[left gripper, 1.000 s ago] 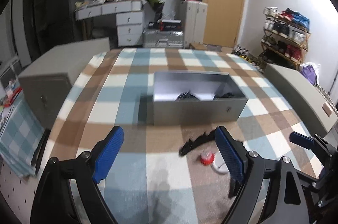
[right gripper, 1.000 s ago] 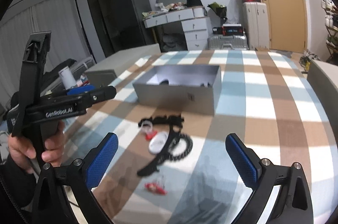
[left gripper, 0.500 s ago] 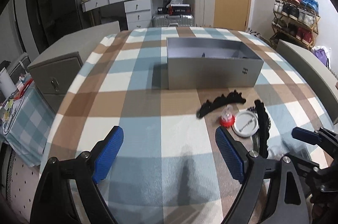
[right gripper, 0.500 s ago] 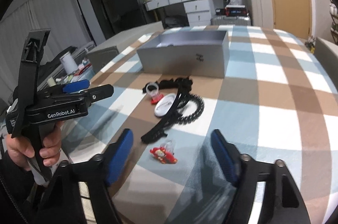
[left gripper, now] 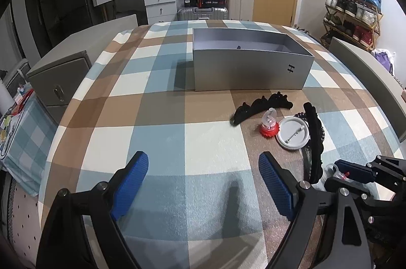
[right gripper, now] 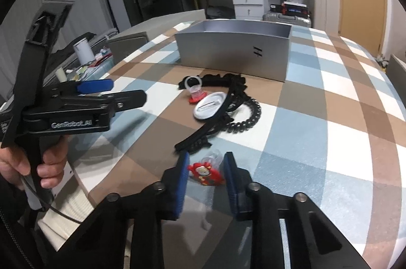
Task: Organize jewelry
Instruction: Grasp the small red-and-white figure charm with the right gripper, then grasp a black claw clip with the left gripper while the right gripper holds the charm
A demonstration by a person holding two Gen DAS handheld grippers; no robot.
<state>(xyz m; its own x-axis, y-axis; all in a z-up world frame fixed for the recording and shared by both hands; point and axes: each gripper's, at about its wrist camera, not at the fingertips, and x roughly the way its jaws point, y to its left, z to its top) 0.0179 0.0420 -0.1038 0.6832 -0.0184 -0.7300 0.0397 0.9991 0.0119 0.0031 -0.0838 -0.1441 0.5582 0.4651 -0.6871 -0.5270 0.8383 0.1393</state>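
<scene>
The right gripper (right gripper: 206, 168) sits low over the checked tablecloth (right gripper: 317, 122) with its blue pads partly closed around a small red toy ring (right gripper: 206, 172); narrow gaps appear on both sides, so the ring looks framed rather than clamped. The left gripper (left gripper: 203, 184) is wide open and empty, hovering above bare cloth near the table's front edge. The remaining items lie just beyond the red ring: a black headband (right gripper: 215, 114), a black coiled hair tie (right gripper: 247, 118), a white round badge (right gripper: 209, 106), and a second red-based clear ring (right gripper: 196, 91); the grey box (right gripper: 234, 51) stands open behind them. Risks: the ring is small and low, so pads closing off-centre may squirt it sideways; pads pressed too low may pinch and drag the cloth; the headband tip lies just beside the left pad and may be caught.
</scene>
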